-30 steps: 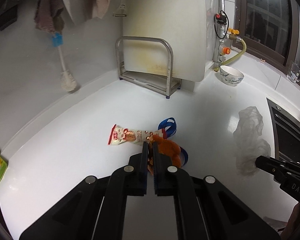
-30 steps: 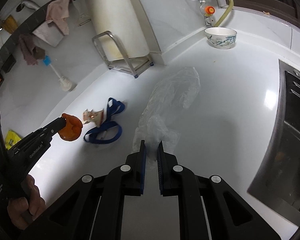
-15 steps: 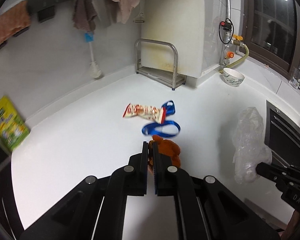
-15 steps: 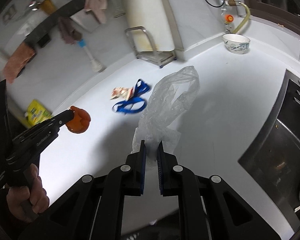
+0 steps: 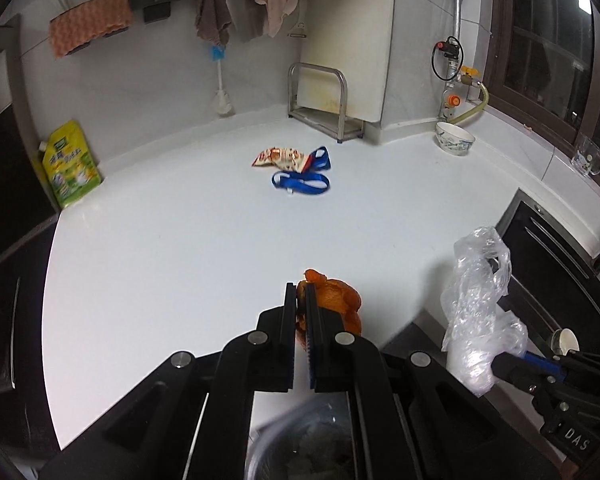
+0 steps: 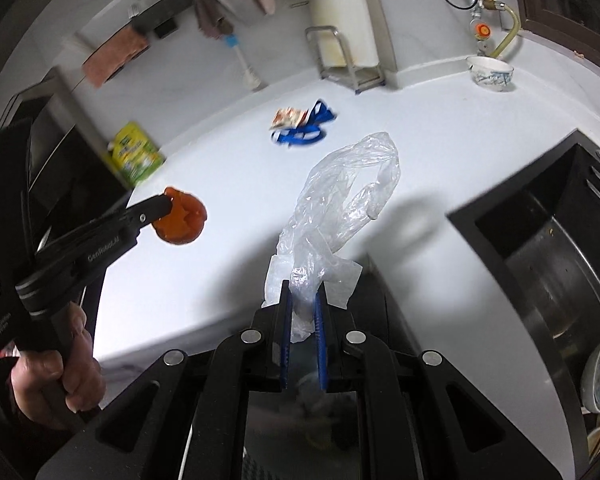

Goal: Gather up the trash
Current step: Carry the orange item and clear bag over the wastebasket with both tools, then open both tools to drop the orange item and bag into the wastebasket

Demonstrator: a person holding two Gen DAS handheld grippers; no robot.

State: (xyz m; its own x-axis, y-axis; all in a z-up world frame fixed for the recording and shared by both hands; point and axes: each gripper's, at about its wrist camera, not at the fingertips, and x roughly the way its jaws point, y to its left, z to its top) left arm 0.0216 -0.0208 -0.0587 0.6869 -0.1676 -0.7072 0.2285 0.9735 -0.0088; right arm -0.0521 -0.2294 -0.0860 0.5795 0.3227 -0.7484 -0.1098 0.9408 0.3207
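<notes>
Progress, read left to right: the left gripper (image 5: 300, 292) is clamped tight on a piece of orange peel (image 5: 334, 300), carried clear of the counter (image 5: 160, 240) near its front edge; the right gripper (image 6: 302, 300) is nearly closed on the neck of a clear plastic bag (image 6: 340, 200), which hangs up and forward from the jaws above the counter edge; both items are therefore picked up but not yet disposed of. A round container (image 5: 300, 448) shows dimly below the left gripper, blurred; it is probably the bin, though that cannot be confirmed. Remaining on the counter: a snack wrapper (image 5: 278, 157) touching a blue strap (image 5: 300, 182), both well apart from the grippers; the strap may or may not count as trash. Judgement: roughly halfway; two items in hand, drop-off pending, at least one pickup left.
</notes>
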